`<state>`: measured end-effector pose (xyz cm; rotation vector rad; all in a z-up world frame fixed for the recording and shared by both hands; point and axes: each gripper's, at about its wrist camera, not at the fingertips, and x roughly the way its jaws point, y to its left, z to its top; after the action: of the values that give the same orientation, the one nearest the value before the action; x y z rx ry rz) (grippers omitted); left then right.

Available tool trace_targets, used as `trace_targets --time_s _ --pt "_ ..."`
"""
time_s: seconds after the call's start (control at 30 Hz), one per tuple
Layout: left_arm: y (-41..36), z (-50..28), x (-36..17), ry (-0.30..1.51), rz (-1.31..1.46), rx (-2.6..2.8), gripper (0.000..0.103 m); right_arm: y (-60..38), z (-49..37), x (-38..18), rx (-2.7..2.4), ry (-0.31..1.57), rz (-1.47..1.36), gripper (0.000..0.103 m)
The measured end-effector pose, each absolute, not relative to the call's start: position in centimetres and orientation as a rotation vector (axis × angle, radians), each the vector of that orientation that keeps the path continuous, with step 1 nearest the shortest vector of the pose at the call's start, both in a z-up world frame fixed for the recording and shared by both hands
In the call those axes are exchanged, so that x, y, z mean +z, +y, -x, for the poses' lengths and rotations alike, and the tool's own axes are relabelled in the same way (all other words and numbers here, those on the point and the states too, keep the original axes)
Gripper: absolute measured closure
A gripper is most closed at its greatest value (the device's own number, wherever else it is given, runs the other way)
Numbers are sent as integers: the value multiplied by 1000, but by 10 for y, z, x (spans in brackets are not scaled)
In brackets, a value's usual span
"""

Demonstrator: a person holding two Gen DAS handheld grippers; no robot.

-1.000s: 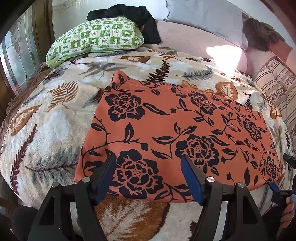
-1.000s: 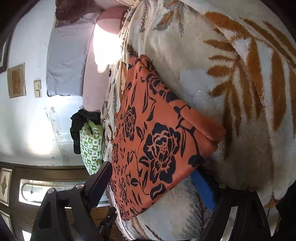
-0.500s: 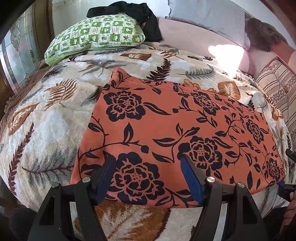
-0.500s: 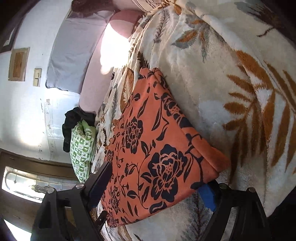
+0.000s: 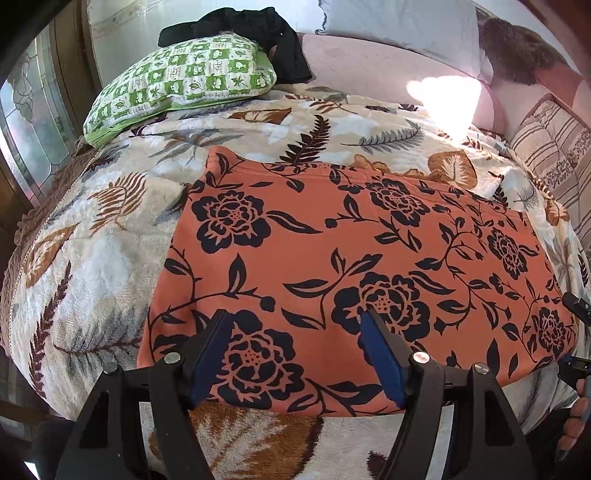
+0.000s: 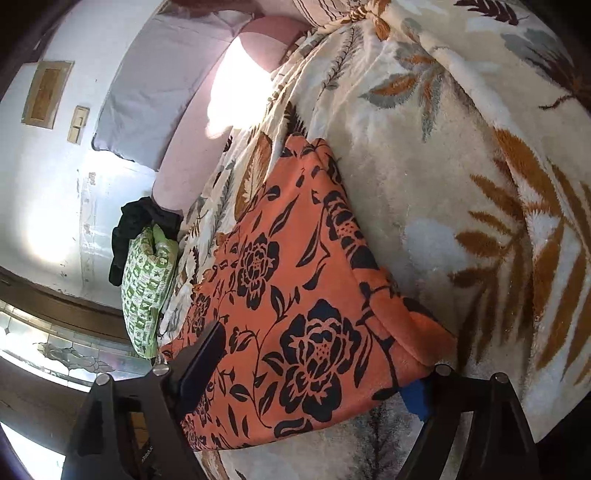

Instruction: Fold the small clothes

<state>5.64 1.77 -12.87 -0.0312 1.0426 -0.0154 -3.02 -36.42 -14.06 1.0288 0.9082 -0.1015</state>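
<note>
This is a bedroom in a home. A bed (image 5: pixel 92 258) fills the view, spread with a plush cream blanket (image 5: pixel 258 125) printed with brown and grey leaves. At the head of the bed lie a green checked pillow (image 5: pixel 184 81), a grey pillow (image 5: pixel 399 26) and a striped cushion (image 5: pixel 546 147). To the left of the bed stands a leaded-glass window (image 5: pixel 33 122) in a dark wooden frame. On the white wall behind the bed sits a light switch (image 6: pixel 78 123).

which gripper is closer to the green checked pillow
Left. The left gripper sits at the orange garment's near edge on the green checked pillow's side; the right gripper, jaws closing, straddles the corner farthest from it.
</note>
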Motion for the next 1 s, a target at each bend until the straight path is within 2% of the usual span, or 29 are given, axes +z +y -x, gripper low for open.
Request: trace_targets --time_s 0.17,0.27,0.3,0.33,0.5,0.67,1.0 --pt "7 -62 -130 1044 17 -21 30 -367 32 -143 -97 907 -1039 26" --pt "-2 -67 -131 1043 6 -35 30 -367 32 -141 -105 918 -1028 45" --pt "-6 -68 -132 1044 1 -43 30 -367 33 -139 -111 919 -1016 55" --pt "-10 -70 -133 1044 -4 -49 30 -367 34 -136 -114 916 -1005 58" --pt "-31 -82 -156 1093 -54 -63 30 -370 32 -147 -132 956 -1031 57" --pt "-35 -82 -152 1083 -48 -69 30 -372 31 -145 -126 947 -1042 46" --pt "-34 -86 -157 1105 -26 -75 30 -366 25 -143 -138 979 -993 46"
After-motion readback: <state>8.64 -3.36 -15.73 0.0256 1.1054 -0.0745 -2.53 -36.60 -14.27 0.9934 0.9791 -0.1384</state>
